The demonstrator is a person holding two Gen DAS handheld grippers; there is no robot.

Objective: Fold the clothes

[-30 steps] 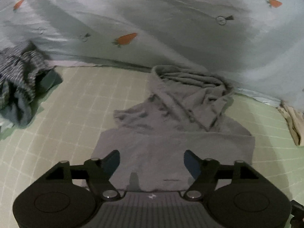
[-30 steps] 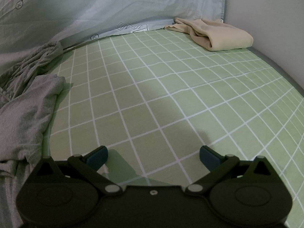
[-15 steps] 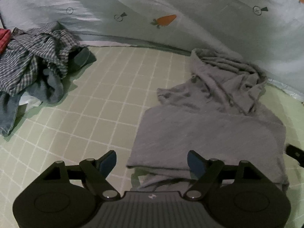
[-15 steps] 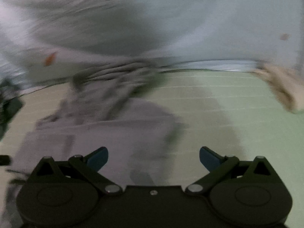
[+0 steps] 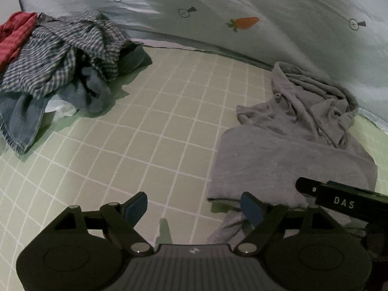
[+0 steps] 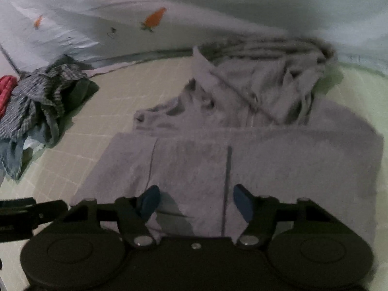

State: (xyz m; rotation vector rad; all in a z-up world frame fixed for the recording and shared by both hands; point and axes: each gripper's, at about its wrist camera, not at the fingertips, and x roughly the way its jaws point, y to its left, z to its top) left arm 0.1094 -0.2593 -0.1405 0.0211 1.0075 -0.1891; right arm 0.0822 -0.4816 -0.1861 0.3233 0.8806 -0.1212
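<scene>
I see the hoodie (image 5: 286, 155) lying partly folded on the bed (image 5: 150, 145), filling the right half of my left wrist view and the middle of my right wrist view, hood bunched toward the top against the carrot-print quilt (image 5: 242, 21). My right tool (image 6: 194, 200) sits low in its frame over the hoodie's near edge, jaws spread apart, gripping nothing. My left tool (image 5: 192, 205) is at the bottom of its frame, released too, one finger over bare sheet, the other at the hoodie's left corner. The right tool's body pokes in at lower right there. A heap of clothes (image 5: 58, 55) sits upper left, well apart from the hoodie.
</scene>
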